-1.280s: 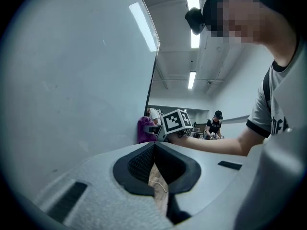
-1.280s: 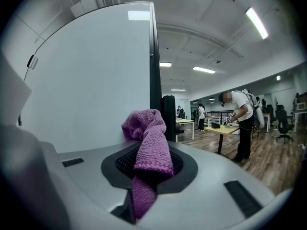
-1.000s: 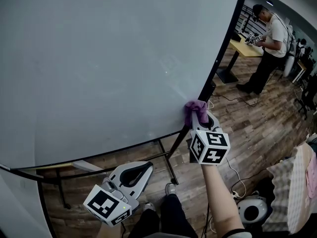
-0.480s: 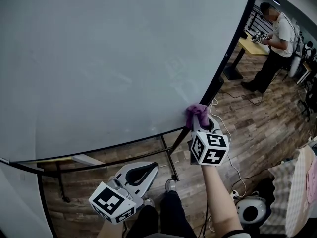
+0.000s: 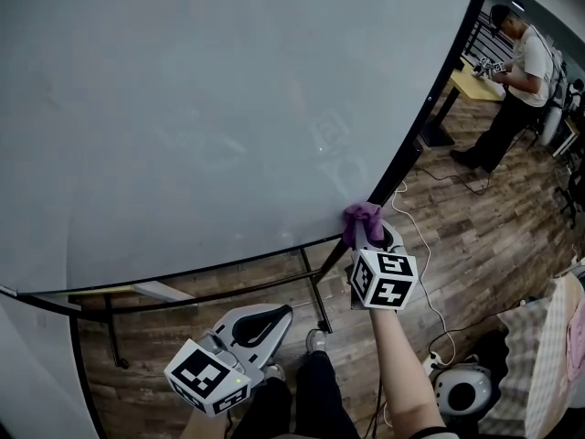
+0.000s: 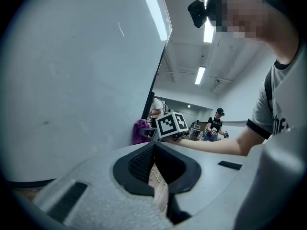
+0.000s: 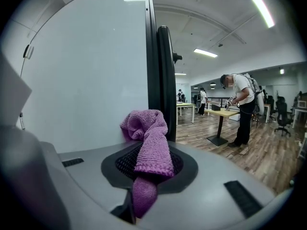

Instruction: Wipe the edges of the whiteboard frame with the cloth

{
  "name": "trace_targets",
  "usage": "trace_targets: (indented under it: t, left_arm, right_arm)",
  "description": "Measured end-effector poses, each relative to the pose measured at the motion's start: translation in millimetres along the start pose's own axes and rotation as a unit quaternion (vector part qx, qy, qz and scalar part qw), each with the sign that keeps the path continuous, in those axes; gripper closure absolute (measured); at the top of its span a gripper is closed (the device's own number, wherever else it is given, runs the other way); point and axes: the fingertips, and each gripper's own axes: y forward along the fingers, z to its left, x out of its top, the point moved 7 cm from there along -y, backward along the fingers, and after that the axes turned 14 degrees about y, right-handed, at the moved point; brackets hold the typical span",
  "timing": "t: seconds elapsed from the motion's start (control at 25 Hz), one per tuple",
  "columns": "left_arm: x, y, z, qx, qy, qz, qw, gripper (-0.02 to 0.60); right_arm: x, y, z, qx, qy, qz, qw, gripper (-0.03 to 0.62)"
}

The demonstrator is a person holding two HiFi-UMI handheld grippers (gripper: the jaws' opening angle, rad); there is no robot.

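The cloth (image 5: 363, 216), a purple knitted strip, sits at the lower right corner of the whiteboard frame (image 5: 407, 146), where the bottom edge meets the right-hand edge. The right gripper (image 5: 367, 230) pinches it between pressed-together jaws. In the right gripper view the cloth (image 7: 146, 133) has its long axis along the jaws. Its tail hangs back through the pinch and its bunched head points forward, touching the pale whiteboard (image 7: 86, 71) just beside the dark frame strip (image 7: 151, 47). That strip stands upright in this view. In the head view it runs up and away toward the top right.

The main risk, as I judge it, is that the bunched head rides on the board face rather than on the frame, so a stroke along the edge would wipe the wrong strip. A loose wad could also snag at the corner and be dragged out of the jaws, or roll off the outer side of the frame if pushed too far right.

The left gripper (image 5: 265, 320) hangs low, well apart from the board. Its jaws (image 6: 154, 150) are together on nothing.

Below the corner are the stand's legs (image 5: 311, 282) and a white cable (image 5: 416, 245) on the wooden floor, both close to the person's feet. Another person (image 5: 516, 71) works at a desk well apart.
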Motion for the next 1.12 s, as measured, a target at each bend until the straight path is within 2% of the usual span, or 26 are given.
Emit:
trace_targets:
  t: [0.64,0.92,1.12]
  left_arm:
    - [-11,-1,4,0.011,-0.014,0.012,0.9998,0.565]
    - [-15,2,6,0.016,-0.020,0.014,0.9996,0.565]
    - [-19,2,10,0.025,-0.026,0.014,0.9993,0.565]
  right_arm:
    - [-39,19,-11,-0.009,0.001,0.045,0.999,0.530]
    - [-67,34,-22,-0.016,0.012,0.086,0.996,0.530]
    - [-79,40,-24,-0.022,-0.001,0.092,0.996,0.530]
